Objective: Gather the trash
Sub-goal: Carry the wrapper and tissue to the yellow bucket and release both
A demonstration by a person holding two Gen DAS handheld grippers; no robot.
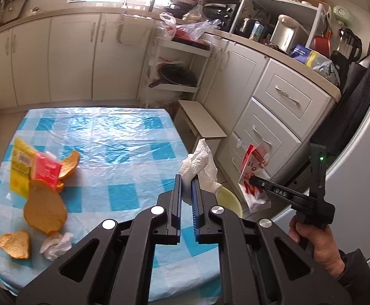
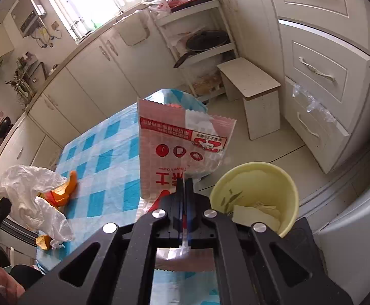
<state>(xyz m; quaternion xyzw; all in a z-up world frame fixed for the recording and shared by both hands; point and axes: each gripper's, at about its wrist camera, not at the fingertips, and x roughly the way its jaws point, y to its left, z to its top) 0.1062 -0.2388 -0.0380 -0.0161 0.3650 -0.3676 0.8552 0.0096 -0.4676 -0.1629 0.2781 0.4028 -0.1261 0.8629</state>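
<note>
Bench cover: thin plastic sheet, glossy, wrinkled, blue-and-white checks.
Paper towel: soft white tissue, embossed, crumpled, matt.
Snack wrapper: plastic film, part clear, printed red, shiny, serrated edges.
Orange peels: pitted, rough, dull pith side up.
Bin: pale yellow plastic, smooth.
Left hand-held gripper: matt black plastic, blue ribbed pads, bright metal pins.

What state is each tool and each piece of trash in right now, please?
Left tool: shut on crumpled white paper towel.
Right tool: shut on red-and-white plastic wrapper.
Pale yellow round bin: open, paper scraps inside.
Orange peels: lying on the blue checked tablecloth.
</note>
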